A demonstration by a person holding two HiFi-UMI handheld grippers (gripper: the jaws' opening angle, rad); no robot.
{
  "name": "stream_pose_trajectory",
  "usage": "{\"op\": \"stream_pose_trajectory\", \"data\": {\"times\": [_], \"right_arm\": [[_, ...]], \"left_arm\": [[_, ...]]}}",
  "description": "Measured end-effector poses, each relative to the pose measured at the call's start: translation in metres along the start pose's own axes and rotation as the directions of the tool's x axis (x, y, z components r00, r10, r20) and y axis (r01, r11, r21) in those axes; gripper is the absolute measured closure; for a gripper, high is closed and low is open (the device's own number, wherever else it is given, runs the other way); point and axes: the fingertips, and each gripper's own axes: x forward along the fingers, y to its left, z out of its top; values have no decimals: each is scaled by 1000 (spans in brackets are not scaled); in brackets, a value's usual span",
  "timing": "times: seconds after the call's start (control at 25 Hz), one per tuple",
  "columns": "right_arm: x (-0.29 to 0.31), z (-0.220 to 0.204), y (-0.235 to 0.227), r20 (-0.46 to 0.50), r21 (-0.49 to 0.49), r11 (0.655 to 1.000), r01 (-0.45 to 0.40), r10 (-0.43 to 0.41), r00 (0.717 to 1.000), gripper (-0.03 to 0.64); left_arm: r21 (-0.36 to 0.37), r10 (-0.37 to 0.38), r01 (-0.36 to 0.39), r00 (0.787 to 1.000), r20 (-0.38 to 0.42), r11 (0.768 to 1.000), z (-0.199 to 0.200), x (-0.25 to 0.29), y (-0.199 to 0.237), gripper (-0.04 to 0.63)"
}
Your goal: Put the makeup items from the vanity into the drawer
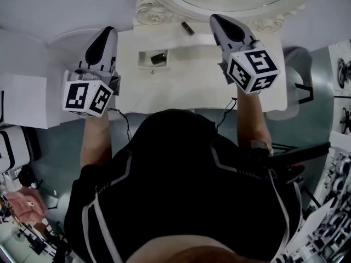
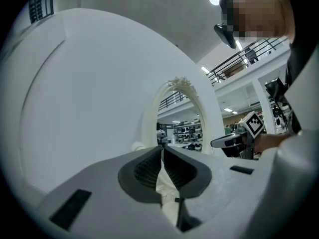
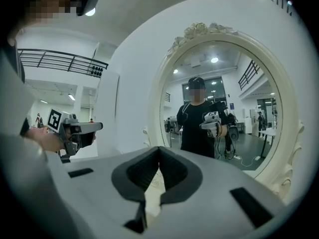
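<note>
The white vanity top (image 1: pixel 208 81) lies below me. A small dark makeup item (image 1: pixel 187 28) rests on it near the mirror's base. A second dark item (image 1: pixel 158 58) sits inside the small open drawer (image 1: pixel 145 61) set in the top. My left gripper (image 1: pixel 108 30) hovers to the left of the drawer and points level; in its own view the left gripper (image 2: pixel 162 151) has its pads meeting at the tips with nothing between them. My right gripper (image 1: pixel 215 18) hangs to the right of the loose item, and the right gripper (image 3: pixel 159 149) is also shut and empty.
The ornate oval mirror (image 3: pixel 219 98) stands at the back of the vanity and reflects the person holding the grippers. A white wall (image 2: pixel 89 83) rises on the left. A white box (image 1: pixel 22 100) sits lower left and cluttered shelves (image 1: pixel 340 92) stand on the right.
</note>
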Motion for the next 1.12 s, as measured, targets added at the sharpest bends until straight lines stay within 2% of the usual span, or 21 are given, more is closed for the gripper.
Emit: {"op": "stream_pose_trajectory", "data": {"times": [0.12, 0.36, 0.48, 0.68, 0.92, 1.12], "right_arm": [[9, 3, 2, -9, -3, 1000, -28, 28, 1000, 611], [19, 11, 3, -1, -15, 999, -36, 36, 999, 611], [25, 13, 6, -12, -60, 998, -32, 32, 999, 611], [27, 15, 11, -3, -27, 999, -19, 19, 1000, 612], [27, 16, 22, -25, -66, 998, 9, -11, 1000, 612], [25, 16, 22, -18, -51, 998, 24, -25, 1000, 612]], "left_arm": [[19, 33, -32, 999, -17, 999, -1, -2, 8, 589], [-68, 86, -87, 996, -15, 994, 7, -6, 27, 591], [-102, 95, -97, 995, -27, 990, 6, -6, 32, 592], [-65, 62, -66, 997, -54, 996, 5, -12, 28, 591], [-25, 62, -64, 995, -74, 998, 1, -22, 31, 592], [-35, 54, -56, 996, -77, 998, 2, -20, 30, 591]]}}
